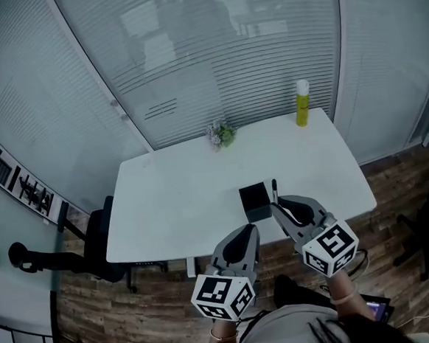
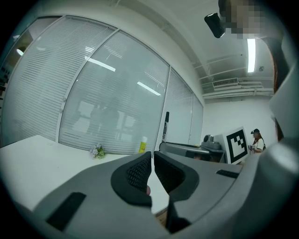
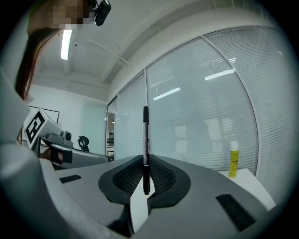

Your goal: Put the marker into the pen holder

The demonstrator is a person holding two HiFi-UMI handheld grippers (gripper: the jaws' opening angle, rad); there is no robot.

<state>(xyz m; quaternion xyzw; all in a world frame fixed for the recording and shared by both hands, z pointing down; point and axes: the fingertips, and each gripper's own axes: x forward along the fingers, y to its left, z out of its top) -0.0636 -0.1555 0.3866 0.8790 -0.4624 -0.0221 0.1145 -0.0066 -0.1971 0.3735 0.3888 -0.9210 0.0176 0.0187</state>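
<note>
On the table [image 1: 172, 200]: pen holder [image 1: 255, 202] at front edge; flowers [image 1: 221, 134], bottle [image 1: 302, 102] along far edge.

Worktop [image 1: 172, 200] left half & ctr bare, black pen holder [image 1: 255, 201] at near edge, small flowers [image 1: 221, 134] far ctr, yellow bottle [image 1: 302, 102] far right, both well apart from holder

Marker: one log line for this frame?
right gripper: shut on marker, upright | left gripper: shut, empty | pen holder: marker not yet in
</note>
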